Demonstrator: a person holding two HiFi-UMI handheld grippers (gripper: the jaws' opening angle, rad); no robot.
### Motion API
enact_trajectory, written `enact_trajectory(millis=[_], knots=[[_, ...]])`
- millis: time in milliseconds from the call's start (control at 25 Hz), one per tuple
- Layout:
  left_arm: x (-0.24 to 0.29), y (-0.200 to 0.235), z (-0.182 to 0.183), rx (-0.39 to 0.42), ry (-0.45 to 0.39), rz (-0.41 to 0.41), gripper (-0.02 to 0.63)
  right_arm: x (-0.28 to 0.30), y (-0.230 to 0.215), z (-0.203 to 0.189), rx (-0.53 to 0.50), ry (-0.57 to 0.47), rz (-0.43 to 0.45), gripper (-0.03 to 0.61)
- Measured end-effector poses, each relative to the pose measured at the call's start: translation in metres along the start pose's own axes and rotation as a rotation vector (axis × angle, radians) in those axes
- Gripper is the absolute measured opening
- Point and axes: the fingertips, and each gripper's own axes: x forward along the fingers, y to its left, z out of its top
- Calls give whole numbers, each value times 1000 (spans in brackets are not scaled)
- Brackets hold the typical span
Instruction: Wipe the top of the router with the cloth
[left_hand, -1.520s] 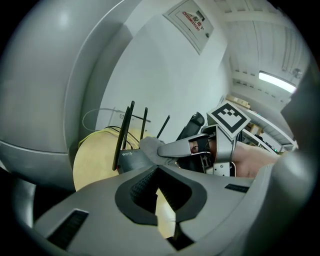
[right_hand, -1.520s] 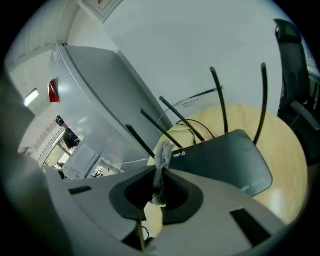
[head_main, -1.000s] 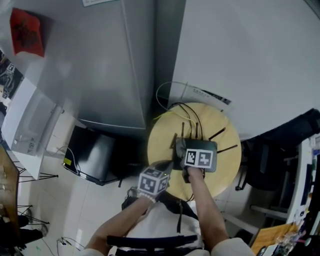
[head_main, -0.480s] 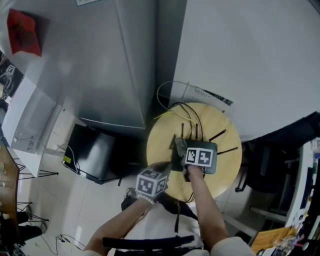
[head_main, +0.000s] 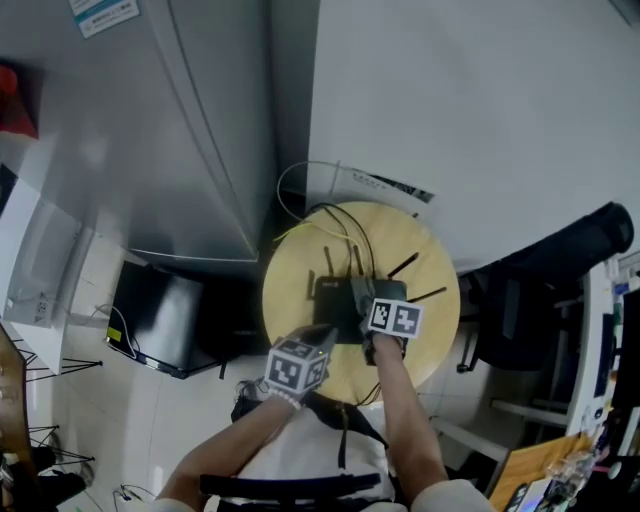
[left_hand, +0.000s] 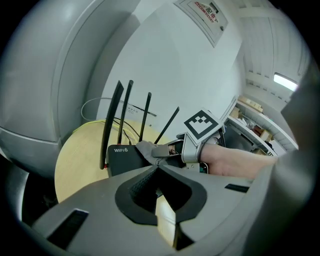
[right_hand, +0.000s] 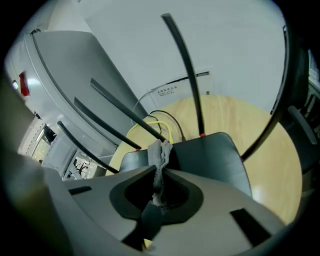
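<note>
**Cloth pinched on the router, spare gripper held clear**
The right gripper is clamped on the grey cloth, whose free end lies on the black router near its 3 o'clock end, seemingly placed to sweep the lid. The router sits mid-worktop. The left gripper, jaws together and empty, hangs at its 7 o'clock, likely to stay out of the way.

In your right gripper view the cloth's near end is buried between the fingers, and the gripper's body hides the router's near edge. From your head view, the right gripper covers the router's right part, and the cloth there can't be made out.
</note>
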Motion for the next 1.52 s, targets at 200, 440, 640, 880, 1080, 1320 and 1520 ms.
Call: enact_trajectory(millis=[200,440,640,880,1080,1320,1520], knots=[[17,-15,2,17,19,-31,-3,-15,-41,9,44,-47,-68,41],[25,-21,-1,29,51,-44,-3,-30,-80,14,84,-89,-149,41],[28,-20,-2,29,68,-41,-3,-44,-94,17,48,-115,-213,41],[26,-20,-2,34,72,-43,-3,-66,-98,10,-6,-127,-251,41],[24,-20,-10,27,81,-53,-3,-60,-102,-8,62,-96,-215,41],[13,-14,-10,14,63,-34,-3,-52,-73,-17,60,-60,-135,41],[0,-6,-14,-8,44,-19,-3,-40,-47,-24,20,-7,-86,41]])
